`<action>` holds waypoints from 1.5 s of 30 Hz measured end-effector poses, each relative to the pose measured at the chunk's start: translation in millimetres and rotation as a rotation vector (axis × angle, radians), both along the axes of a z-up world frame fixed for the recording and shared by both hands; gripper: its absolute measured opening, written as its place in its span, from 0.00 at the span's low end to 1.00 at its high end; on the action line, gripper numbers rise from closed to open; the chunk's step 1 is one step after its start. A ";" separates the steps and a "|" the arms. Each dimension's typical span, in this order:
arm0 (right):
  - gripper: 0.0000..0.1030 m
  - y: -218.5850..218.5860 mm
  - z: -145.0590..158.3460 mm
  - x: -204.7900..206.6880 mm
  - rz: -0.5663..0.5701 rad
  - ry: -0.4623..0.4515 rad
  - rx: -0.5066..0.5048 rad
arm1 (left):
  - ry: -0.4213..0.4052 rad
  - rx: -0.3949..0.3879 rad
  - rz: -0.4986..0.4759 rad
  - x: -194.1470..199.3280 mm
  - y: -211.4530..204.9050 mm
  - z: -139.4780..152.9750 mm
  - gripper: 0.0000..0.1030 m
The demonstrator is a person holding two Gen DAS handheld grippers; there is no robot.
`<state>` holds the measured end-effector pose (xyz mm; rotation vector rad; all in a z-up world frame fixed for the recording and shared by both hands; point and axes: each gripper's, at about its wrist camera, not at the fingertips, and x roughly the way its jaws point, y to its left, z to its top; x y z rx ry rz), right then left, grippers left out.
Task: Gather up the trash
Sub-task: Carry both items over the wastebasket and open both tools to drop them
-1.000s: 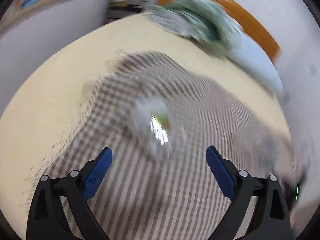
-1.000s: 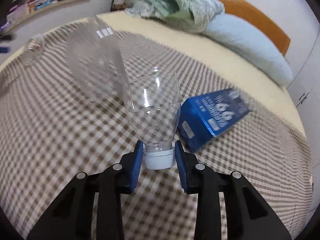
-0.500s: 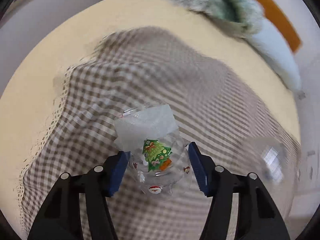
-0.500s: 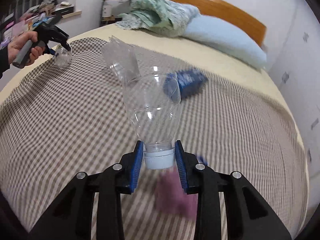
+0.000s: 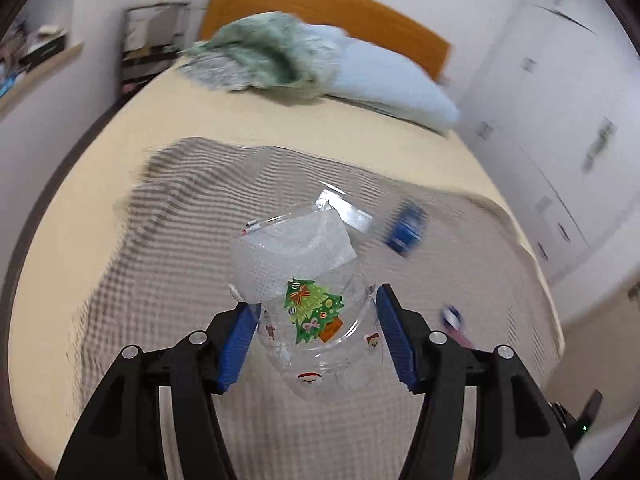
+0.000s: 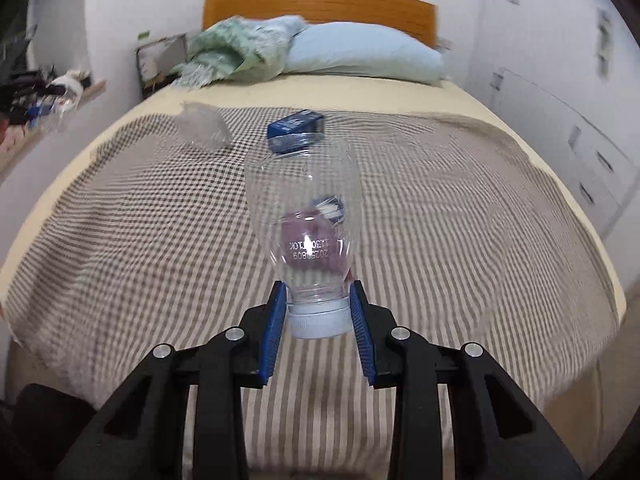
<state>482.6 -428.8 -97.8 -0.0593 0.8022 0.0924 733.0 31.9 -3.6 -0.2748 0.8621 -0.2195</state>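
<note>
My left gripper [image 5: 314, 328] is shut on a clear plastic cup [image 5: 316, 312] with a Christmas tree sticker and a white wad inside, held above the checkered blanket [image 5: 192, 240]. My right gripper [image 6: 318, 312] is shut on the white-capped neck of a clear plastic bottle [image 6: 306, 216], held above the bed. On the blanket lie a blue carton [image 6: 296, 130], which also shows in the left wrist view [image 5: 406, 228], a crumpled clear plastic piece [image 6: 204, 126], and a pink and blue wrapper [image 6: 316, 236] seen through the bottle.
A green blanket [image 6: 228, 56] and a blue pillow [image 6: 360, 54] lie by the wooden headboard [image 6: 320, 4]. A cluttered shelf [image 6: 40, 92] runs along the left wall. White cabinets [image 6: 560, 128] stand to the right of the bed.
My left gripper closed on the cup and lifted it off the blanket. My right gripper pulled back from the bed with the bottle, so the carton now lies farther away.
</note>
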 end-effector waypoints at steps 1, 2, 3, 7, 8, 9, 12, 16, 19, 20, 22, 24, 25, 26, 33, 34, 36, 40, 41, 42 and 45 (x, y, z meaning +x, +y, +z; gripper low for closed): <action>0.31 -6.4 0.7 -20.8 -0.019 -0.001 0.013 | -0.006 0.002 -0.030 -15.2 -13.6 4.7 0.56; 0.31 -14.9 0.6 -45.9 -0.042 -0.005 0.028 | -0.019 0.005 -0.089 -40.2 -38.3 11.8 0.56; 0.31 -22.4 -1.3 -65.9 -0.058 -0.002 0.041 | -0.029 0.009 -0.124 -55.6 -54.4 17.3 0.56; 0.31 -49.4 -22.3 -135.0 -0.125 0.018 0.076 | -0.044 -0.014 -0.295 -120.7 -124.3 27.0 0.56; 0.31 -53.7 -28.4 -148.1 -0.144 0.030 0.081 | -0.048 -0.019 -0.330 -136.5 -143.3 27.1 0.56; 0.31 -58.2 -35.7 -165.0 -0.157 0.042 0.089 | -0.051 -0.017 -0.370 -153.4 -163.6 26.0 0.56; 0.31 -66.7 -65.1 -212.4 -0.194 0.086 0.101 | -0.042 -0.028 -0.493 -196.6 -217.4 9.6 0.56; 0.31 -75.8 -127.8 -252.3 -0.261 0.209 0.166 | 0.045 -0.029 -0.609 -238.3 -284.6 -38.0 0.56; 0.31 -74.8 -180.3 -276.3 -0.287 0.308 0.209 | 0.184 -0.033 -0.639 -255.0 -327.2 -94.5 0.57; 0.32 -73.7 -196.9 -282.6 -0.295 0.343 0.218 | 0.230 -0.018 -0.637 -259.7 -337.8 -115.9 0.57; 0.32 -71.8 -237.2 -292.7 -0.320 0.423 0.249 | 0.309 -0.015 -0.626 -265.4 -347.3 -151.9 0.57; 0.32 -67.1 -274.1 -297.3 -0.349 0.501 0.233 | 0.383 -0.005 -0.625 -270.8 -356.5 -184.8 0.57; 0.32 -63.9 -296.8 -298.7 -0.361 0.541 0.241 | 0.411 0.000 -0.623 -273.2 -360.3 -196.3 0.57; 0.32 -62.4 -308.7 -298.9 -0.362 0.563 0.258 | 0.448 -0.003 -0.617 -276.4 -366.8 -212.5 0.58; 0.61 -47.6 -398.3 -311.6 -0.386 0.737 0.308 | 0.581 0.089 -0.572 -287.2 -419.8 -301.5 0.60; 0.63 -52.6 -393.0 -316.8 -0.411 0.708 0.350 | 0.611 0.128 -0.561 -289.9 -428.1 -317.0 0.60; 0.68 -62.4 -379.6 -329.7 -0.466 0.655 0.371 | 0.746 0.201 -0.531 -297.8 -444.5 -365.0 0.60; 0.68 -96.4 -356.4 -354.4 -0.563 0.600 0.385 | 0.915 0.331 -0.464 -303.1 -462.3 -438.8 0.60; 0.68 -105.5 -352.4 -362.9 -0.582 0.585 0.383 | 0.930 0.344 -0.466 -303.2 -468.2 -450.7 0.62; 0.68 -112.6 -346.6 -369.6 -0.601 0.567 0.383 | 0.936 0.353 -0.478 -301.7 -474.1 -461.6 0.62; 0.68 -125.6 -334.9 -381.4 -0.647 0.533 0.390 | 0.954 0.432 -0.505 -301.2 -493.9 -492.1 0.72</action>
